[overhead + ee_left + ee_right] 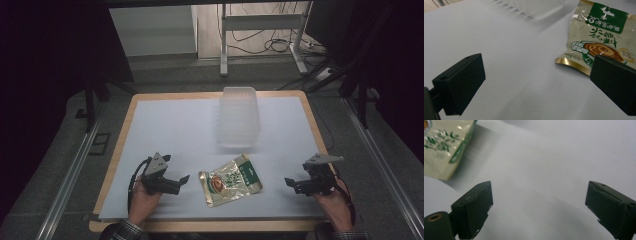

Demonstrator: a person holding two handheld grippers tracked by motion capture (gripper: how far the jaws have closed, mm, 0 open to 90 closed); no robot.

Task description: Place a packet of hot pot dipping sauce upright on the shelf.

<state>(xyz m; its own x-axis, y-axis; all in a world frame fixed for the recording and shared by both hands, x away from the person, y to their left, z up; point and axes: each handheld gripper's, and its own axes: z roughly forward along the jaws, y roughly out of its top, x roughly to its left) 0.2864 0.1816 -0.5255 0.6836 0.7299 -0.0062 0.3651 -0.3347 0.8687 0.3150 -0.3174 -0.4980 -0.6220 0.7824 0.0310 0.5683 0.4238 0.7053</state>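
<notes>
A cream and green snack packet (pixel 230 180) lies flat on the white sheet near the table's front edge. Behind it stands a clear plastic container (pixel 239 116). My left gripper (pixel 182 181) rests to the packet's left, pointing at it, jaws open and empty. In the left gripper view the packet (pixel 599 37) lies ahead at the right, partly behind the right jaw, with the gripper (pixel 537 80) wide apart. My right gripper (pixel 290 184) sits to the packet's right, open and empty. In the right gripper view the packet's corner (pixel 441 147) shows at the upper left, the gripper (pixel 539 205) over bare sheet.
The white sheet (pixel 175 125) covers a wooden-edged table (pixel 122 130). Metal rails run along both sides of the table. A white stand with cables (pixel 260 30) is on the floor beyond the far edge.
</notes>
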